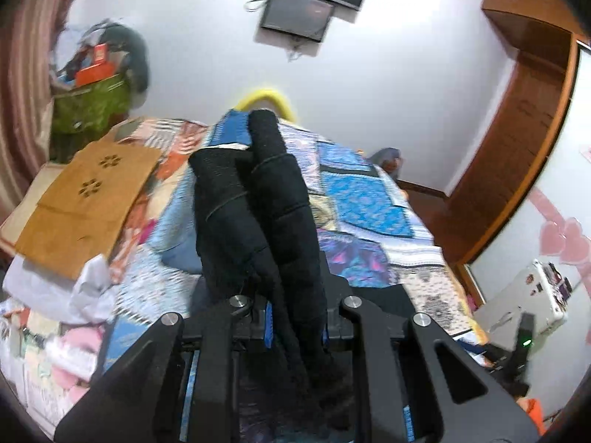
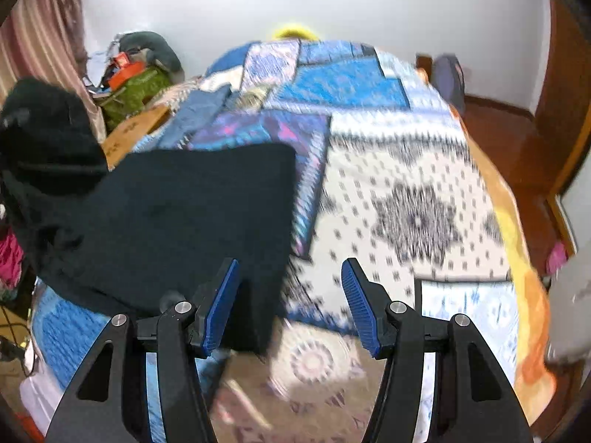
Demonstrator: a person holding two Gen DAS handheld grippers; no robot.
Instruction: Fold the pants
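Currently: left hand-held gripper (image 1: 288,317) clamped on black pants (image 1: 266,221), bunched and lifted over the bed (image 2: 424,184). Right hand-held gripper (image 2: 290,306) wide apart, empty, pants at its 10 o'clock. Risk: one-sided lift lets cloth twist or slip, skewing the fold.

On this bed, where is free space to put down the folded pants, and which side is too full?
Free: the white, black-patterned part of the quilt, between the black pants and the bed's orange edge, ahead of the open right tongs. Also the blue patch toward the wall. Crowded: the other side, with the brown cloth and piled clothes.
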